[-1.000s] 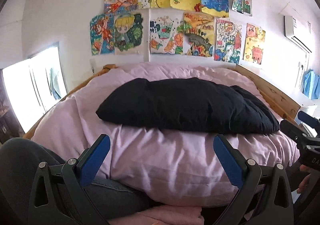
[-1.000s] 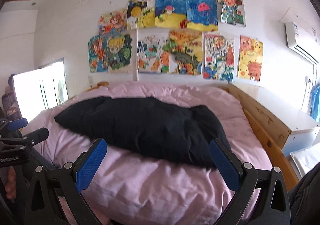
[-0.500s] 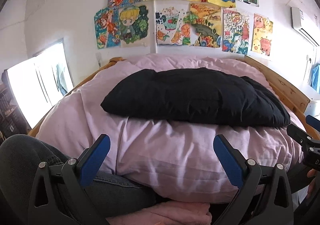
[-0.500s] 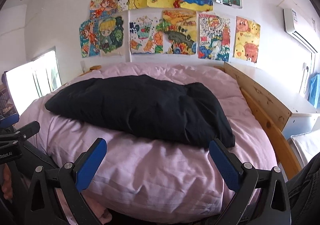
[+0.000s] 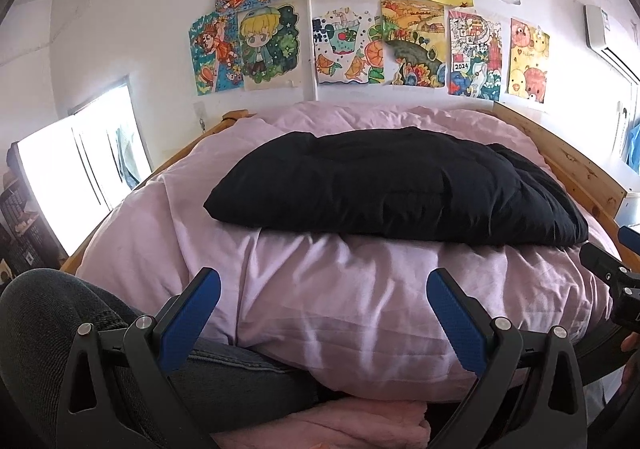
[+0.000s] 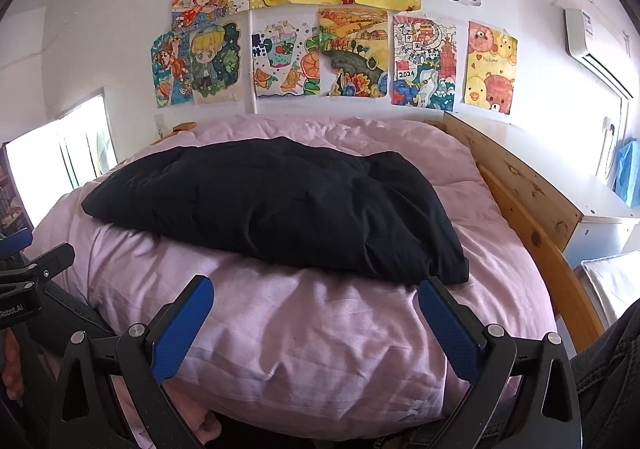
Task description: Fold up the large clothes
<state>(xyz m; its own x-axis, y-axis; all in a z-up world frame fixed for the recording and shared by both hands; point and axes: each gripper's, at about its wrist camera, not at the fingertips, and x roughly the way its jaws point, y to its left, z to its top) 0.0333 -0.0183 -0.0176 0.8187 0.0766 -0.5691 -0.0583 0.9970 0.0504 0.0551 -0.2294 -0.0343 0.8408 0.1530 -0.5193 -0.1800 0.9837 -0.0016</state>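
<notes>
A bulky black garment [image 5: 396, 185] [image 6: 272, 205] lies folded into a thick oblong on the pink duvet [image 5: 340, 297] [image 6: 312, 333], across the middle of the bed. My left gripper [image 5: 324, 313] is open, held short of the bed's near edge, nothing between its blue pads. My right gripper [image 6: 316, 313] is open too, its right pad close below the garment's near right corner, not touching it. Each gripper shows at the edge of the other's view: the right gripper [image 5: 612, 273] and the left gripper [image 6: 28, 265].
A wooden bed frame [image 6: 532, 201] runs along the right side, with a white cabinet [image 6: 600, 217] beyond it. Drawings [image 5: 360, 17] cover the back wall. A bright window [image 5: 76, 177] is at the left. The person's jeans-clad leg [image 5: 52, 329] is at lower left.
Both cameras have tipped downward and drawn slightly nearer the bed, so the garment sits lower and larger in view. The garment has not moved and both grippers stay open.
</notes>
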